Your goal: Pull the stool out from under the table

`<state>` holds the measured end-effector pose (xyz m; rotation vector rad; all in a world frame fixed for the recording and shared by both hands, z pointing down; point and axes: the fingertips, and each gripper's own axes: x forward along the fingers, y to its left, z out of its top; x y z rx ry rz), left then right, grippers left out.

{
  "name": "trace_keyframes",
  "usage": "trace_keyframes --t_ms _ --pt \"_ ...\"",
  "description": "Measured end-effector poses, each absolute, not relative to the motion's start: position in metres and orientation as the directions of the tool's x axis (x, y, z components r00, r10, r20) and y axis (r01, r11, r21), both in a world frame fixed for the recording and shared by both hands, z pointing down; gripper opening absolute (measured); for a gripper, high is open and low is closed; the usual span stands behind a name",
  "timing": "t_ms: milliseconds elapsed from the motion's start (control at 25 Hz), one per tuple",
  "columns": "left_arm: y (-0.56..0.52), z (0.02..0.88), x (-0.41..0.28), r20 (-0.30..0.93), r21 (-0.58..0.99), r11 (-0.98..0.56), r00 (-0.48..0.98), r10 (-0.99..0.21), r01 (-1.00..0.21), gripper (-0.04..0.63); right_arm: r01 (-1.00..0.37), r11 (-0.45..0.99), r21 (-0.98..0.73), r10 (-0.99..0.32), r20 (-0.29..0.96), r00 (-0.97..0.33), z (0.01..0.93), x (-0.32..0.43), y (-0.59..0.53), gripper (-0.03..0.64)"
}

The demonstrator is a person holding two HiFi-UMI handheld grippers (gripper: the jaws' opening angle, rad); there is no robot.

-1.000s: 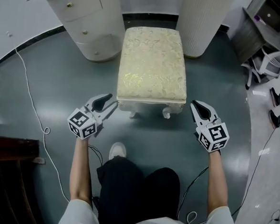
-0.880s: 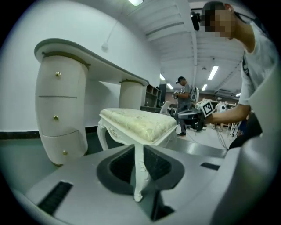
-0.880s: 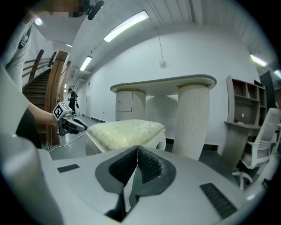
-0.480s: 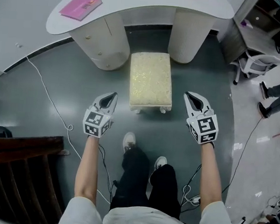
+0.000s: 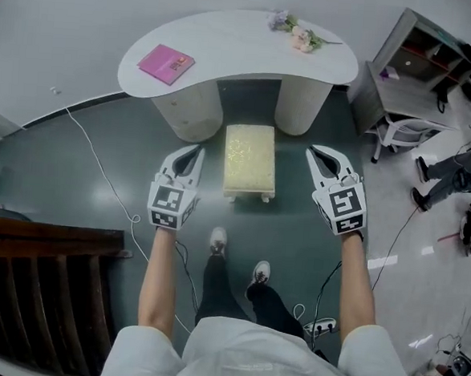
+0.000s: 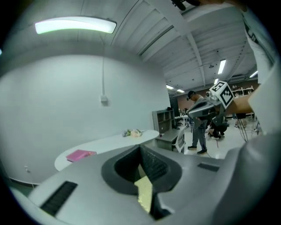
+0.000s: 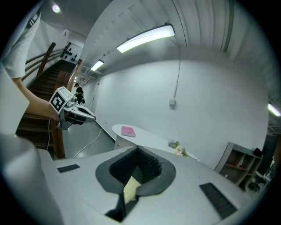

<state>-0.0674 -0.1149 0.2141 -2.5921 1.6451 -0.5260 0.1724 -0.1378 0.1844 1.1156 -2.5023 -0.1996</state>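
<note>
Lower centre of the head view: two forearms held up, left gripper and right gripper both with jaws pressed together, nothing between. Between the two in the frame, well below on the dark floor: cream stool, touched by neither, far end near the pedestals of the white surface. On top, upper centre: pink book, flowers.

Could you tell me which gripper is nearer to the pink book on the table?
Left. The left gripper and the pink book are left of the stool; the right gripper is on its far side.
</note>
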Motion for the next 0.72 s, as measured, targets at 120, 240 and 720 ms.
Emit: trace_keyframes --t_ms 120,240,720 --pt "-0.106 0.160 -0.064 0.225 -0.222 -0.421 0.374 -0.900 -0.880 0.018 -0.684 0.663 0.304 -0.748 0.250 -0.614 0.133 0.172 -0.132 0.015" --pt "-0.093 0.118 -0.057 0.192 -0.238 -0.408 0.369 -0.909 -0.882 0.018 -0.686 0.656 0.314 -0.753 0.210 -0.624 0.093 0.170 -0.120 0.015" --pt "-0.050 0.025 -0.010 0.107 -0.330 -0.430 0.419 -0.901 -0.840 0.018 -0.633 0.691 0.350 -0.710 0.166 -0.684 0.024 0.151 -0.082 0.015"
